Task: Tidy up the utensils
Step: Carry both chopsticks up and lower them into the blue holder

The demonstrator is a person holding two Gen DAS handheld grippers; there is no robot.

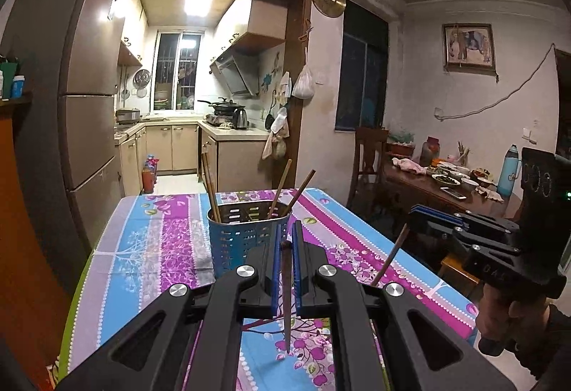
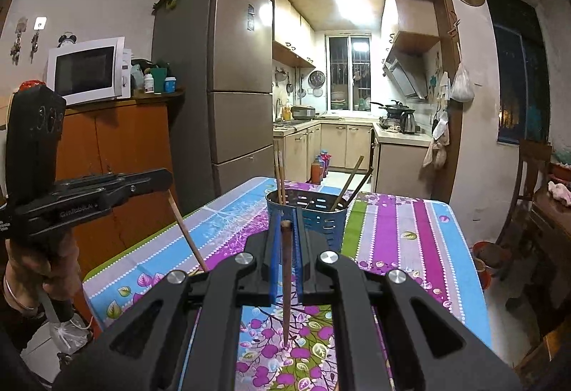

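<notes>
A blue perforated utensil holder (image 1: 246, 237) (image 2: 321, 216) stands on the flowered tablecloth (image 1: 160, 248) (image 2: 410, 230) with several chopsticks leaning in it. My left gripper (image 1: 286, 230) is shut on a dark brown chopstick (image 1: 286, 301) that hangs tip-down above the cloth, just in front of the holder. My right gripper (image 2: 286, 216) is shut on another brown chopstick (image 2: 285, 284), held the same way. Each gripper shows in the other's view: the right gripper (image 1: 414, 216) with its chopstick (image 1: 390, 257), and the left gripper (image 2: 166, 176) with its chopstick (image 2: 187, 234).
A tall fridge (image 2: 232, 87) and a wooden cabinet (image 2: 117, 148) with a microwave (image 2: 87, 71) stand left of the table. A dining table with dishes (image 1: 446, 180) and a chair (image 1: 369, 155) are to the right. The kitchen doorway lies beyond.
</notes>
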